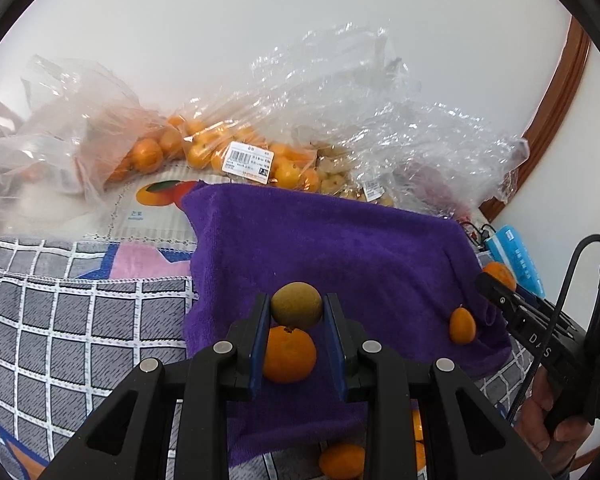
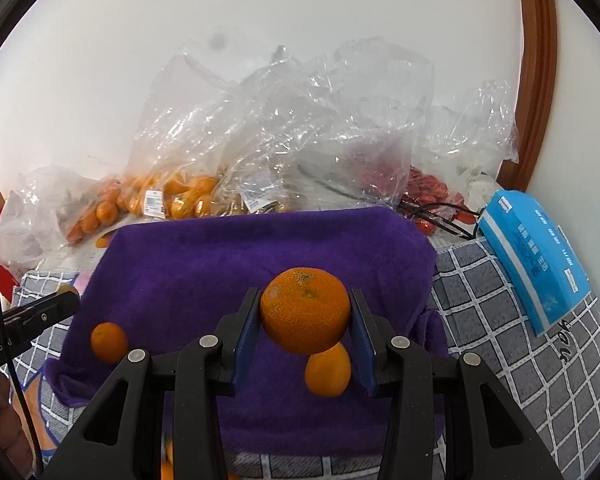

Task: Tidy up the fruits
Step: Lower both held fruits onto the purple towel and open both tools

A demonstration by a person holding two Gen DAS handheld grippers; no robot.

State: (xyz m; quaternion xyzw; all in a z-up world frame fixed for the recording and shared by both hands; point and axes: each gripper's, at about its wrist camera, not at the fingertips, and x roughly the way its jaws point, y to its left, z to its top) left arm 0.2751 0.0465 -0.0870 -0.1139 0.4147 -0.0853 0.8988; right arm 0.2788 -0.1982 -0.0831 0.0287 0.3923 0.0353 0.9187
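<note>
Left gripper (image 1: 296,312) pinches a green fruit (image 1: 296,305); right gripper (image 2: 305,316) pinches an orange (image 2: 305,314). Purple towel (image 2: 220,264) open toward 12 o'clock; bags (image 2: 284,128) beyond.

A grey cloth with a white grid pattern (image 2: 512,320) covers the supporting surface. A purple terry towel (image 1: 340,248) lies spread on it. Behind the towel sit crinkled clear plastic bags of orange fruit (image 1: 220,148). Right of the towel lies a blue rectangular packet (image 2: 536,256). Just before the towel's near edge rests a small orange citrus fruit (image 1: 340,460).
</note>
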